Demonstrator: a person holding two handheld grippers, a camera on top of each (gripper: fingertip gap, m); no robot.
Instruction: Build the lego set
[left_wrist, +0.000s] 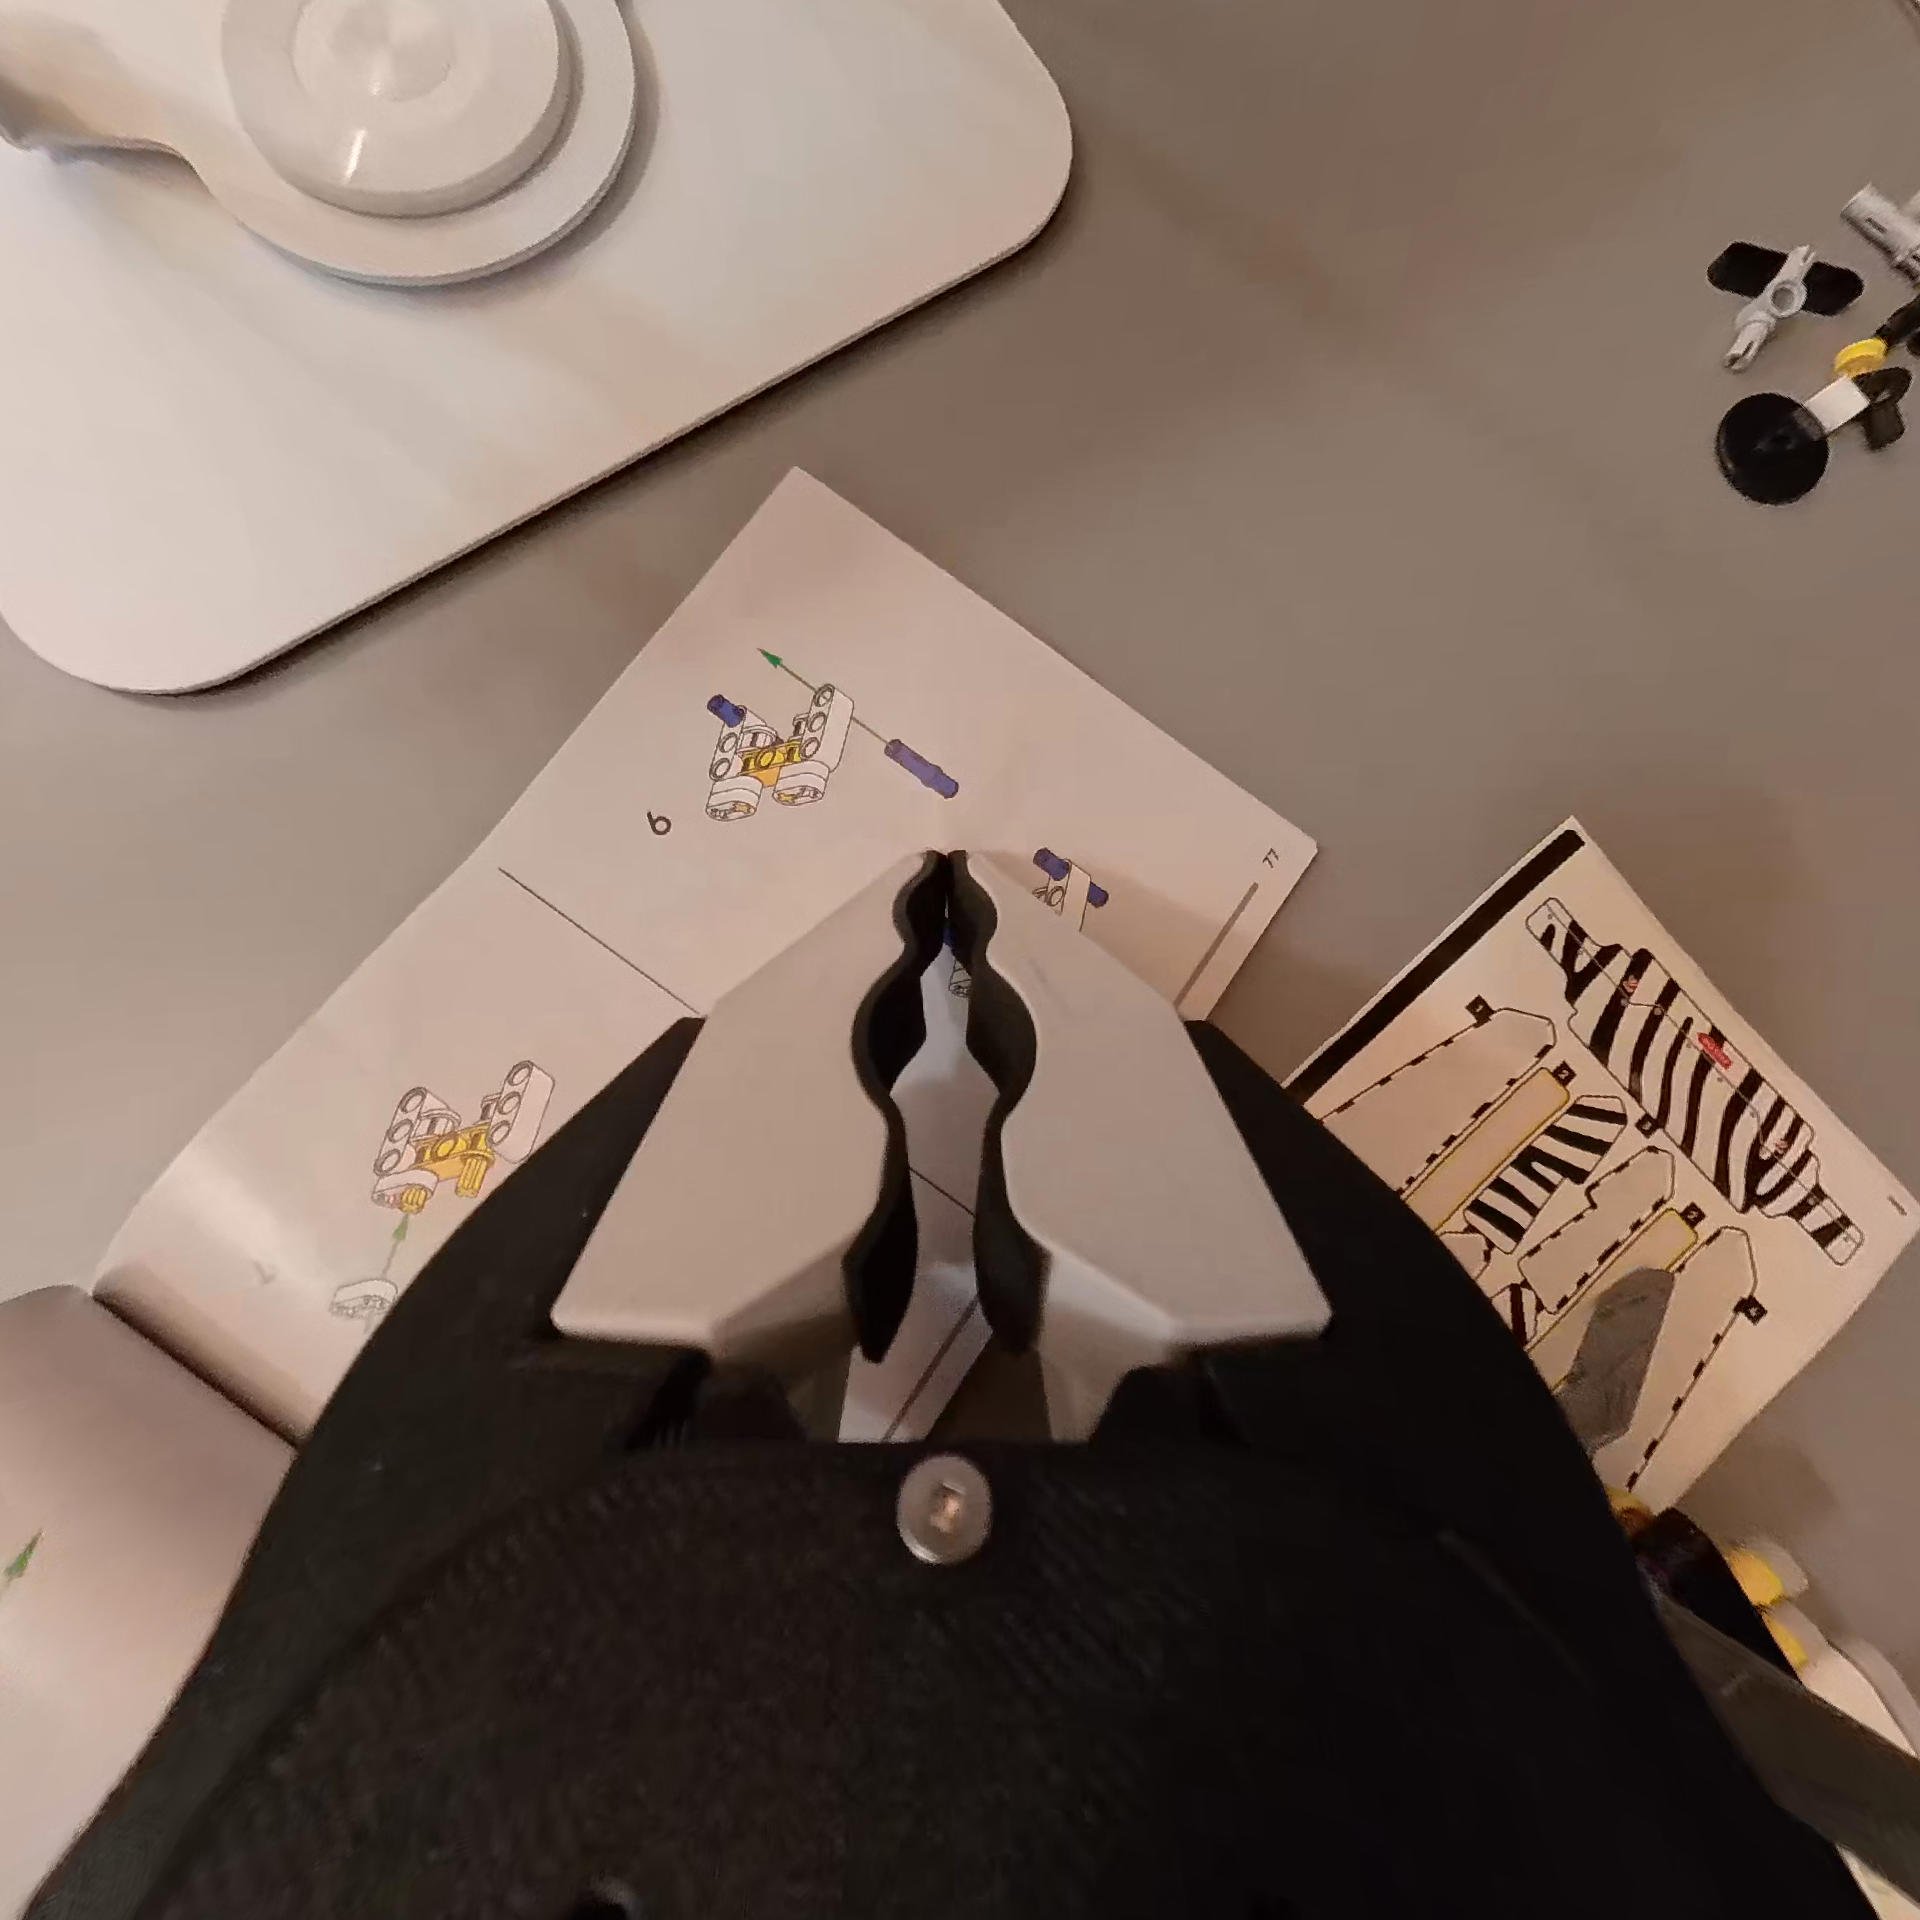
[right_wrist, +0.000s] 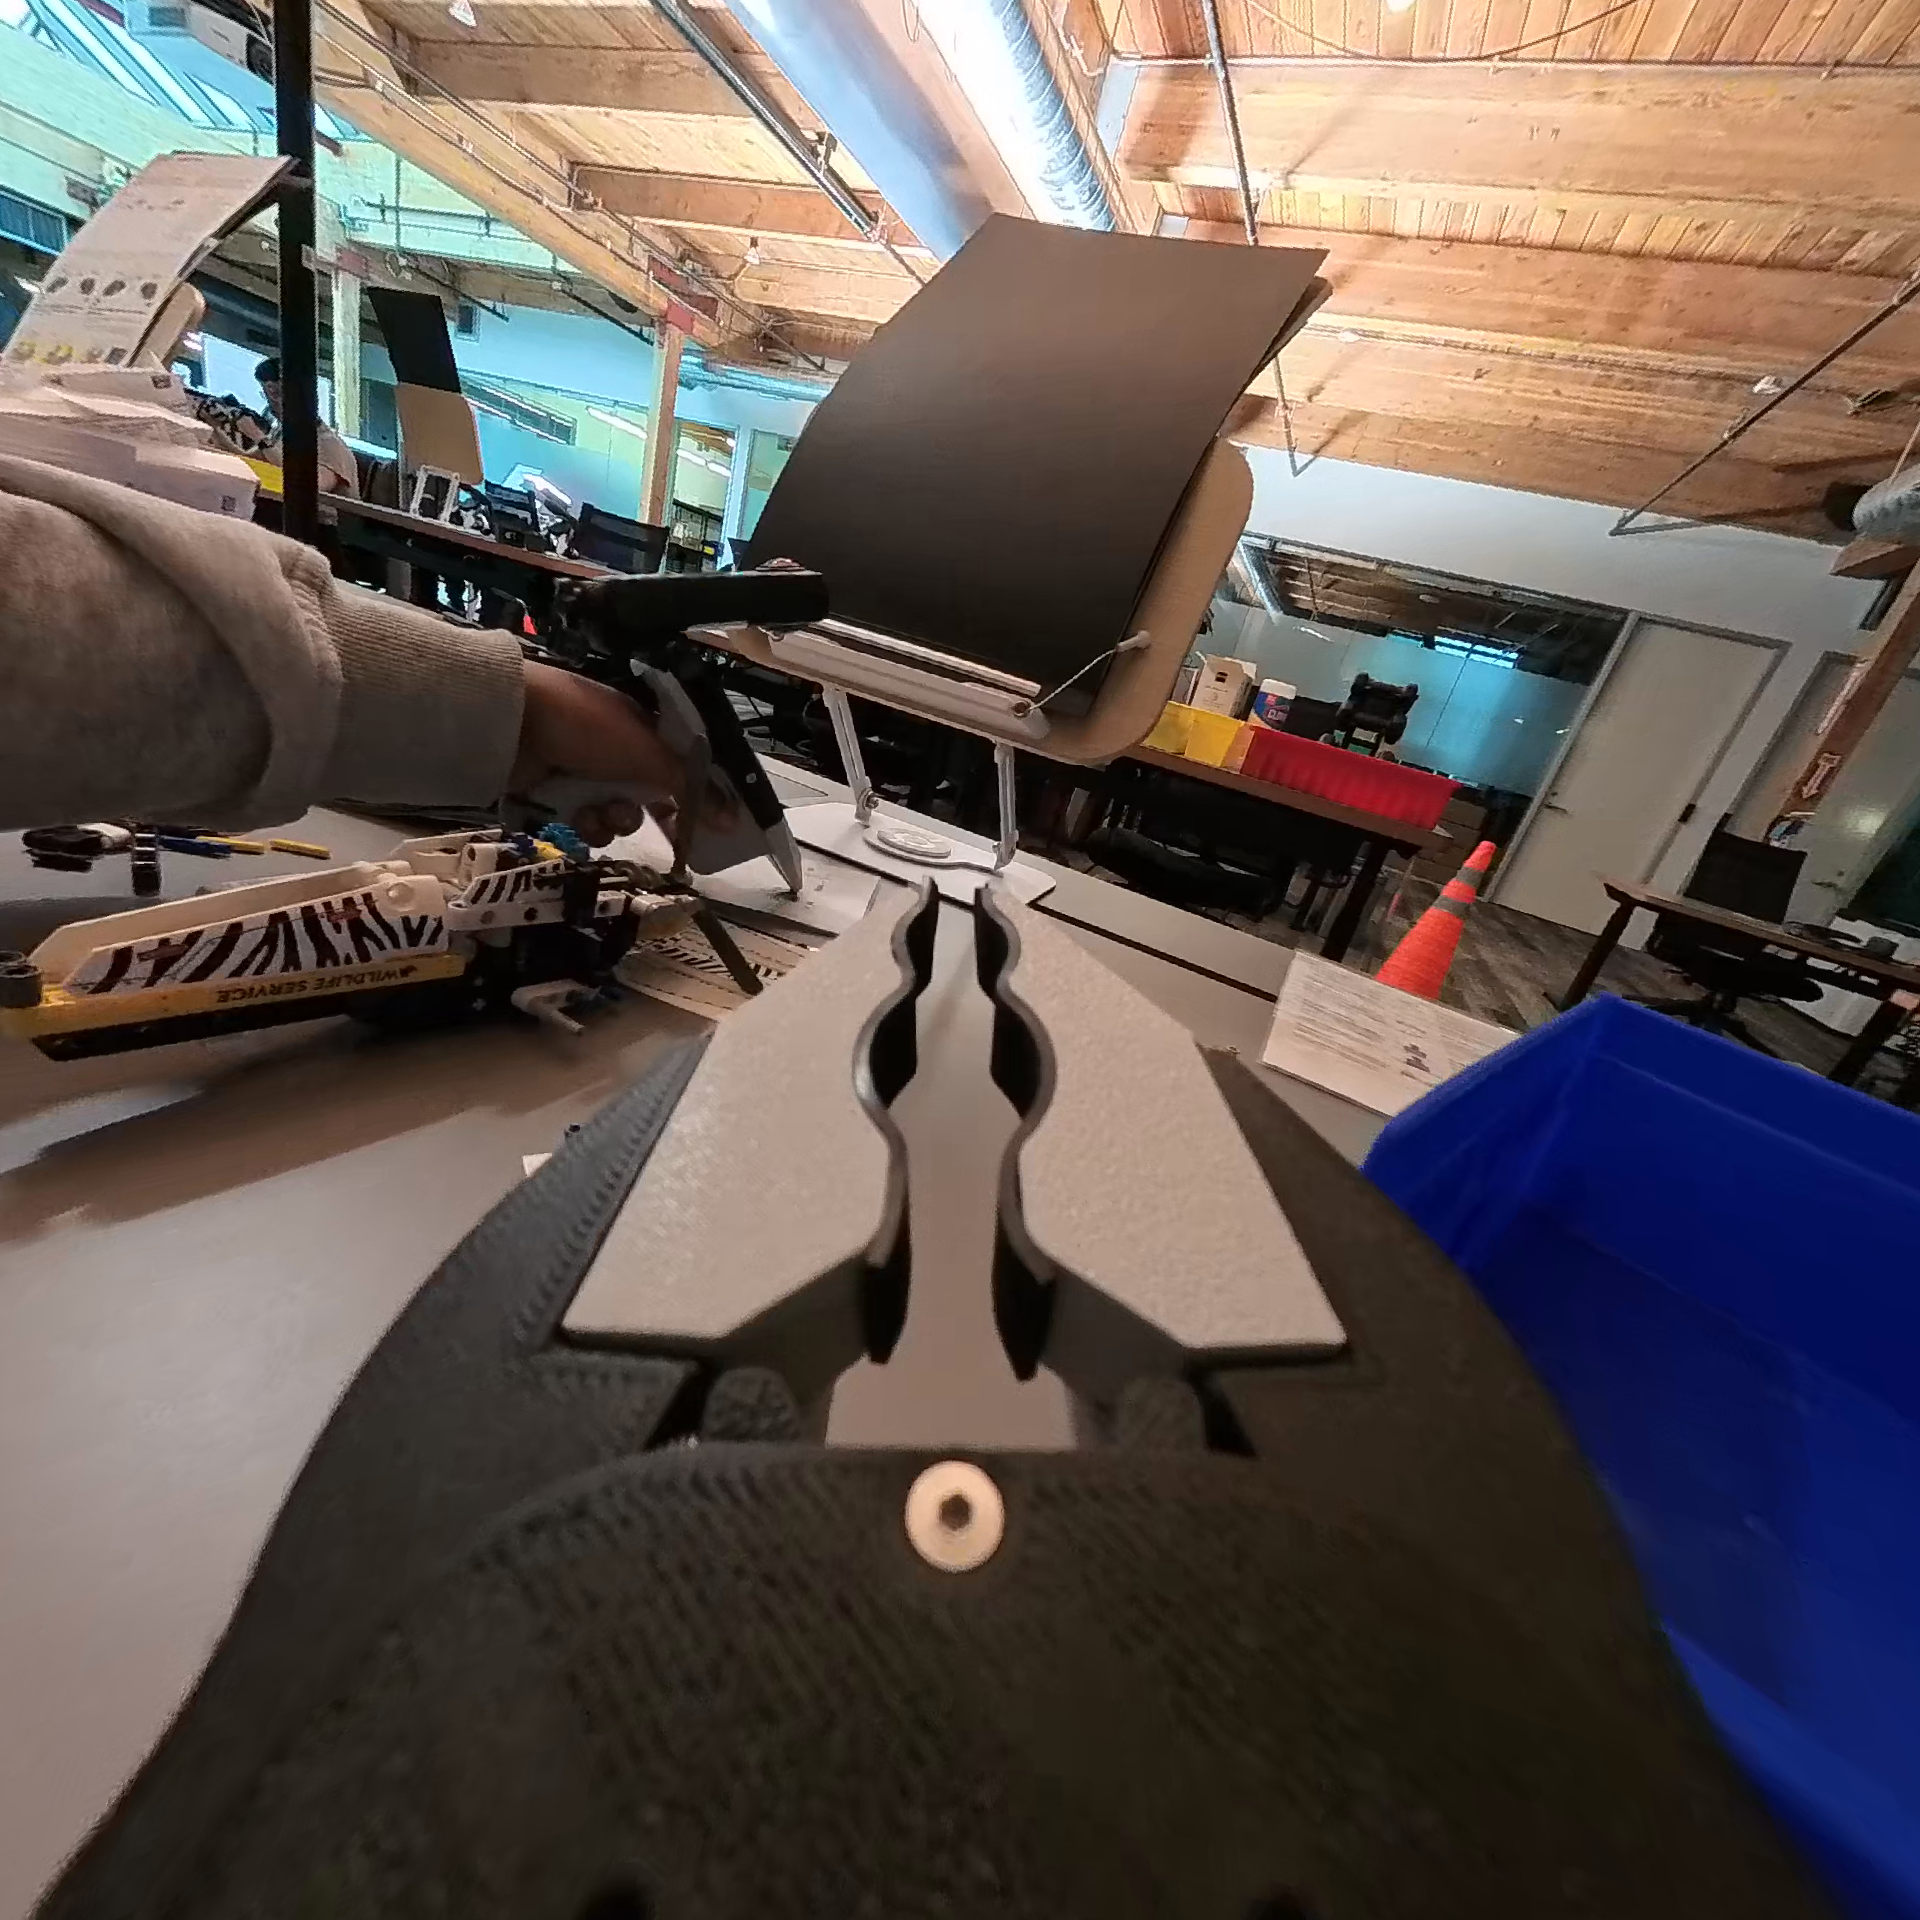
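Left wrist view: left gripper (left_wrist: 943, 858) tips pinched together on instruction booklet (left_wrist: 831, 727) page at centre, apparently gripping it; sticker sheet (left_wrist: 1621, 1143) right. Right wrist view: zebra-striped lego model (right_wrist: 312, 945) with printed lettering at left; right gripper (right_wrist: 956, 894) slightly parted, empty.

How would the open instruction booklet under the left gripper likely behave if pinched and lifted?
The instruction booklet is thin paper, so probably floppy and light. Its pages already arch at the fold by the left gripper, so it would likely sag. It may slide on the smooth grey table.
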